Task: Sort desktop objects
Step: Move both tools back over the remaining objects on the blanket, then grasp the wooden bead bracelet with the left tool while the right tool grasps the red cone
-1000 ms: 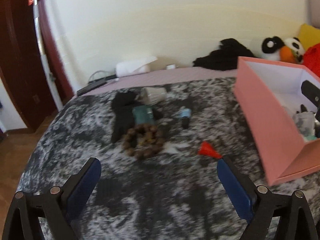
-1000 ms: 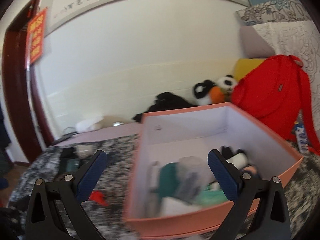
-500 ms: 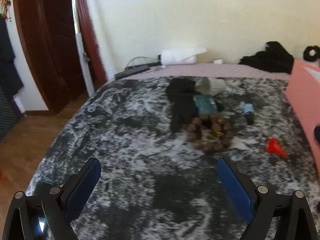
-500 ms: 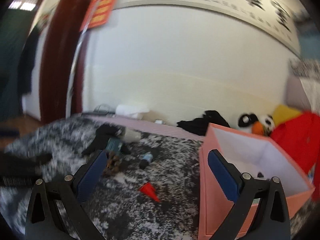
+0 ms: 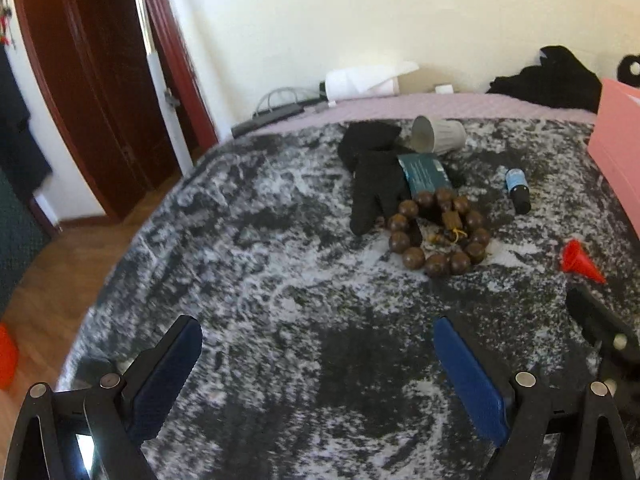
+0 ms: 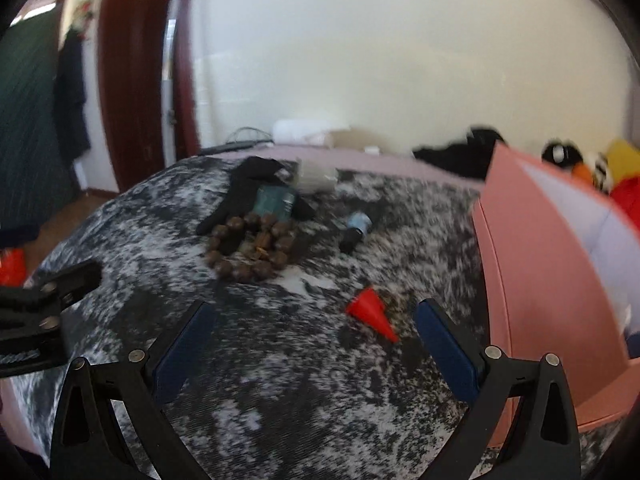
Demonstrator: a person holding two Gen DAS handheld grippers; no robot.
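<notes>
On the black-and-white speckled cover lie a ring of brown wooden beads [image 5: 438, 236] [image 6: 250, 246], a black glove [image 5: 374, 178] [image 6: 240, 192], a teal packet [image 5: 424, 172] [image 6: 276, 200], a tipped grey cup [image 5: 438, 135] [image 6: 316, 174], a small blue-capped bottle [image 5: 517, 189] [image 6: 354, 230] and a red cone [image 5: 580, 262] [image 6: 370, 314]. My left gripper [image 5: 318, 372] is open and empty, well short of the beads. My right gripper [image 6: 314, 344] is open and empty, with the cone just ahead between its fingers' lines. The pink box [image 6: 548, 264] [image 5: 616, 152] stands to the right.
A dark red door and frame [image 5: 92, 80] stand left, with wooden floor beyond the cover's edge. A white roll [image 5: 368, 80], cables and black cloth [image 5: 552, 76] lie along the far wall. Plush toys [image 6: 576, 160] sit behind the box. The right gripper's finger shows at the left view's right edge.
Both views have swung left, away from the pink box's inside toward the loose objects. The right gripper has come down near the red cone. Both grippers stay open.
</notes>
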